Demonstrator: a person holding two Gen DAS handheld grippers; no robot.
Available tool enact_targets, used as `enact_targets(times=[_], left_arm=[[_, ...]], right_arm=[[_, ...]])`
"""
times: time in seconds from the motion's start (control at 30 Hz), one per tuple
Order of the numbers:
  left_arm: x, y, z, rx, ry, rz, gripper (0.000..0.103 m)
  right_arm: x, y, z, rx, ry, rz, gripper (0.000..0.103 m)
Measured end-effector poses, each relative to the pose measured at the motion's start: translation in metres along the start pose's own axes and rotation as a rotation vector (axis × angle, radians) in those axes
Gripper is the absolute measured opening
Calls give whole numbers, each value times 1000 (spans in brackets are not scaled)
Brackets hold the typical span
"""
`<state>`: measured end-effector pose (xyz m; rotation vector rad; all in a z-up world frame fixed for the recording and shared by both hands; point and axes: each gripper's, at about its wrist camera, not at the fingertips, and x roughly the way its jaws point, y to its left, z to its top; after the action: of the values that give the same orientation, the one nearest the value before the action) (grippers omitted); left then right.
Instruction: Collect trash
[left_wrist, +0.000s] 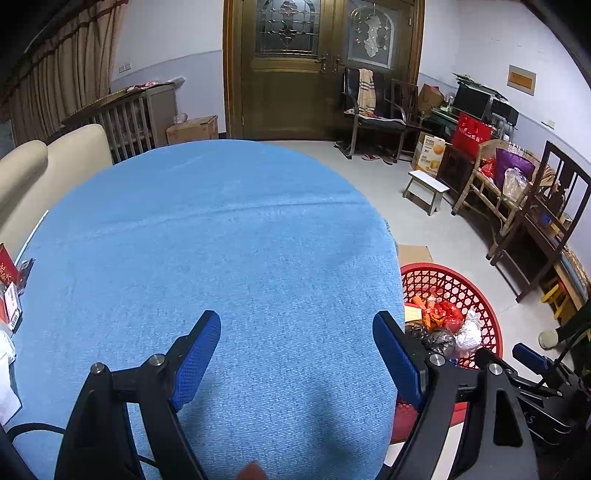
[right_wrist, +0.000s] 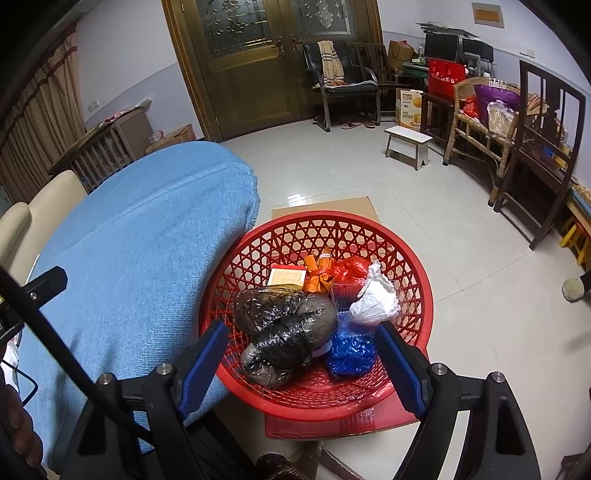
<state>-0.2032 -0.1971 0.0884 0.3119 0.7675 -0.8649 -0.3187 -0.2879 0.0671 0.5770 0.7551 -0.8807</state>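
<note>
The left wrist view looks across the blue cloth of the bench (left_wrist: 221, 240), which lies bare in front of the left tool (left_wrist: 295, 354). Only this view shows a red carton (left_wrist: 7, 284) and white paper at the bench's left edge. The red basket (left_wrist: 480, 295) sits on the floor past the bench's right edge, partly hidden behind the tool's right finger.

The right wrist view looks down into the same red basket (right_wrist: 295, 229), which stands on a flat sheet of cardboard (right_wrist: 332, 208) on the tiled floor, just beside the bench (right_wrist: 147, 240). Here the trash shows clearly: a crumpled black plastic bag (right_wrist: 280, 332), a blue plastic wrapper (right_wrist: 349, 352), a white crumpled bag (right_wrist: 373, 299), red plastic (right_wrist: 349, 269), orange wrappers (right_wrist: 319, 273) and a small pale box (right_wrist: 286, 275).

The right tool (right_wrist: 301, 354) hangs above the basket's near rim, tilted downward, its blue-padded fingers apart and empty. The left tool points down at the cloth, also spread wide with nothing between the pads.
</note>
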Motion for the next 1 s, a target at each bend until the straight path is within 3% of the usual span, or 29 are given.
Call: enact_targets(times=[1.0], left_arm=[[-3, -8, -3, 57, 6, -38, 85]], right_arm=[[-3, 10, -3, -30, -16, -3, 84]])
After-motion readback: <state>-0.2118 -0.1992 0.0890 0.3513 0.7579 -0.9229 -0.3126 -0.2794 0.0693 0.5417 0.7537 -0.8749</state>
